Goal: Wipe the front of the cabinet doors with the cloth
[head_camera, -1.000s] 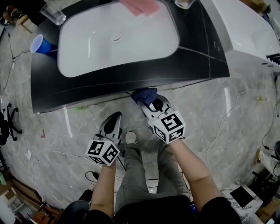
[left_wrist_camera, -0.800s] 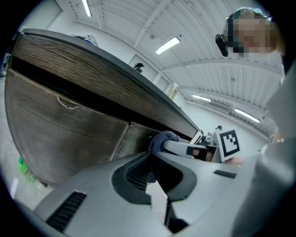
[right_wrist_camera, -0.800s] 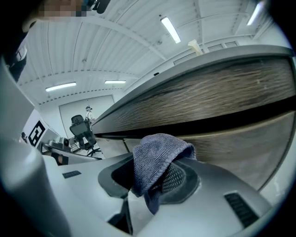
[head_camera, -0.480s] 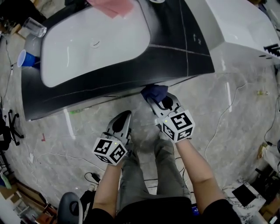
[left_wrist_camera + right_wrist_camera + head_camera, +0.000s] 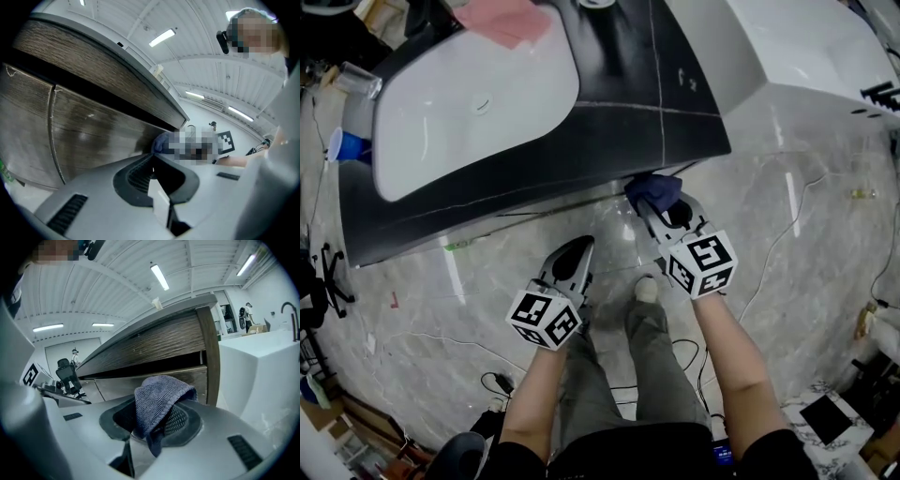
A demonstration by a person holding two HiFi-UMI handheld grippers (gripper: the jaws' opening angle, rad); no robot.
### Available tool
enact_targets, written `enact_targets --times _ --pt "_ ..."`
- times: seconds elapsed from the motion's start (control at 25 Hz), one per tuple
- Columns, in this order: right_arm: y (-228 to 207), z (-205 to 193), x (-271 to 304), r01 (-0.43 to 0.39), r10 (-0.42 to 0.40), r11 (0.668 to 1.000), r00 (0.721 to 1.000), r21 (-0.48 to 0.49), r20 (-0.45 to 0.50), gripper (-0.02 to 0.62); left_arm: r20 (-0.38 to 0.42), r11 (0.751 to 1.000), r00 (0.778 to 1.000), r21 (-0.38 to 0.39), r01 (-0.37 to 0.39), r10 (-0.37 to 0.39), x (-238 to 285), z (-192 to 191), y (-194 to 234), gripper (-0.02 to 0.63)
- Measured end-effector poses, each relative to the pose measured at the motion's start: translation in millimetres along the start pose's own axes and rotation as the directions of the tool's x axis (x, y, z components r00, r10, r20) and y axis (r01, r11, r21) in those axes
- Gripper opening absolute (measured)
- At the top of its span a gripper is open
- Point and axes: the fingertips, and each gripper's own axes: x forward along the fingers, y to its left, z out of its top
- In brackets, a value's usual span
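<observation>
Right hand-held gripper (image 5: 154,425): jaws pinching a blue-grey knit cloth (image 5: 158,401). The cloth bunches over the jaw tips and a tail hangs down between them.

Cloth position: in the right gripper view it sits in front of the wood-grain cabinet door (image 5: 154,380), near the cabinet's right end, where an upright edge panel (image 5: 211,357) stands. A dark gap runs between the door and the front band above it. Contact between cloth and door: cannot tell. In the head view the cloth is tucked at the front lip of the black surface (image 5: 609,122), at its right part.

Left hand-held gripper (image 5: 152,164): jaws pressed together, nothing between them. It points up at the cabinet front from lower down. In the head view it is held over the marble floor (image 5: 769,206), short of the surface edge and beside the person's leg (image 5: 652,328).

On the surface: white sink (image 5: 412,141), pink rag (image 5: 502,19) at its far rim, blue cup (image 5: 342,147) and clear glass (image 5: 356,80) at the left end.
</observation>
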Motion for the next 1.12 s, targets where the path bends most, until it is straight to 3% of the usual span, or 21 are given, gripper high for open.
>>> enact_targets --times 0.16,0.36,1.12 --pt "-13 -1 -10 0.012 -0.012 1.0 1.0 0.004 0.002 0.126 0.01 1.0 1.0 -0.011 0.005 -0.005 11 -2 -9 0.009" --pt "0 -8 -20 -0.011 0.011 1.0 1.0 0.009 0.004 0.126 -0.008 1.0 1.0 -0.007 0.019 -0.019 9 -8 -15 0.009" --pt "152 -63 67 -0.188 0.19 0.982 0.978 0.031 -0.09 0.126 -0.019 0.994 0.994 -0.01 -0.105 0.105 -94 -9 89 0.009"
